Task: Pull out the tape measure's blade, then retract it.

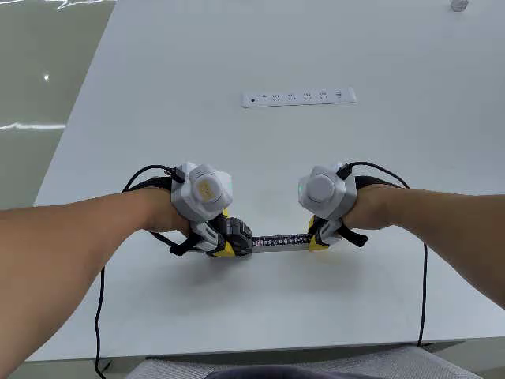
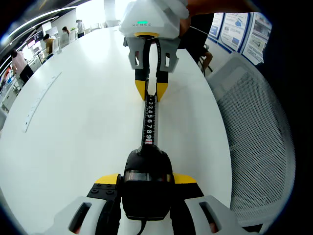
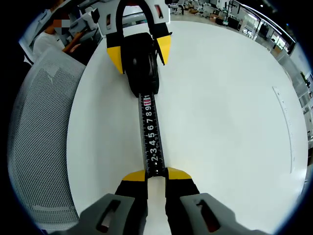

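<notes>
The black tape measure case (image 2: 146, 183) sits between the yellow-tipped jaws of my left gripper (image 2: 146, 180), which is shut on it; the same case (image 1: 234, 235) and gripper (image 1: 224, 241) lie low on the white table (image 1: 331, 150). A short length of dark numbered blade (image 3: 151, 139) runs out from the case (image 3: 141, 61) to my right gripper (image 3: 156, 174), shut on the blade's end. In the head view the blade (image 1: 280, 239) spans the small gap to the right gripper (image 1: 320, 239). The right gripper (image 2: 151, 90) faces the left one (image 3: 139, 54) along the blade (image 2: 149, 122).
A white power strip (image 1: 298, 97) lies on the table beyond the grippers. A small pale object (image 1: 459, 5) sits at the far right corner. A mesh office chair (image 2: 259, 142) stands beside the table edge. Black cables (image 1: 99, 308) trail off the front edge.
</notes>
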A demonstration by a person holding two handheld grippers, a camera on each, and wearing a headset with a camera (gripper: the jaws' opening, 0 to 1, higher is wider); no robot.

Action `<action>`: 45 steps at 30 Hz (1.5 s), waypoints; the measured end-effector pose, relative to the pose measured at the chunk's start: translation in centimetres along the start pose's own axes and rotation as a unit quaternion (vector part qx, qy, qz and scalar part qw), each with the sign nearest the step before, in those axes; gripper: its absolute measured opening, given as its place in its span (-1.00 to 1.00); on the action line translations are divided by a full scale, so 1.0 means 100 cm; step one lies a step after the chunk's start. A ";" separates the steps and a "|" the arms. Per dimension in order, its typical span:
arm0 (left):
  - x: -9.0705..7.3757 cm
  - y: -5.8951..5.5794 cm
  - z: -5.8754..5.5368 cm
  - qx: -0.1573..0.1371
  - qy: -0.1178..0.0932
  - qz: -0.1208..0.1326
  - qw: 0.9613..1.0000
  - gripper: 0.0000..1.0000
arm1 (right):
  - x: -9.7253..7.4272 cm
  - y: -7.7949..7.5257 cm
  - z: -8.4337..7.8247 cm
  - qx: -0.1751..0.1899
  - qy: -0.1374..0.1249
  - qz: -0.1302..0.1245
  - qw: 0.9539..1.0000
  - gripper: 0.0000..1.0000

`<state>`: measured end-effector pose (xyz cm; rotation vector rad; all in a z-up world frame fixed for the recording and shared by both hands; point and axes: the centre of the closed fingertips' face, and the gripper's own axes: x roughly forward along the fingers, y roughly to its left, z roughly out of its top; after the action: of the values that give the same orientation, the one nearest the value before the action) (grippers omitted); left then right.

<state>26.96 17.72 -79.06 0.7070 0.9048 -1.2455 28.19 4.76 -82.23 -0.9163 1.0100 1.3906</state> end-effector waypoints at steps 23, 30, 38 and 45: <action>0.000 0.000 0.000 -0.002 0.000 0.002 1.000 -0.29 | -0.005 -0.002 -0.014 0.009 -0.002 -0.002 1.000 -0.77; 0.000 0.001 0.000 -0.004 -0.001 0.001 1.000 -0.29 | -0.007 -0.002 -0.019 0.010 -0.001 -0.002 1.000 -0.77; 0.000 0.001 0.000 -0.006 -0.002 0.001 1.000 -0.29 | -0.009 -0.003 -0.024 0.014 0.000 -0.002 1.000 -0.77; 0.000 0.001 0.000 -0.008 -0.003 0.001 1.000 -0.29 | -0.010 -0.003 -0.027 0.015 0.002 -0.004 1.000 -0.77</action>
<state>27.05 17.71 -79.05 0.6921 0.9076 -1.2362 28.45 1.87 -82.15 -0.9001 1.0266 1.3652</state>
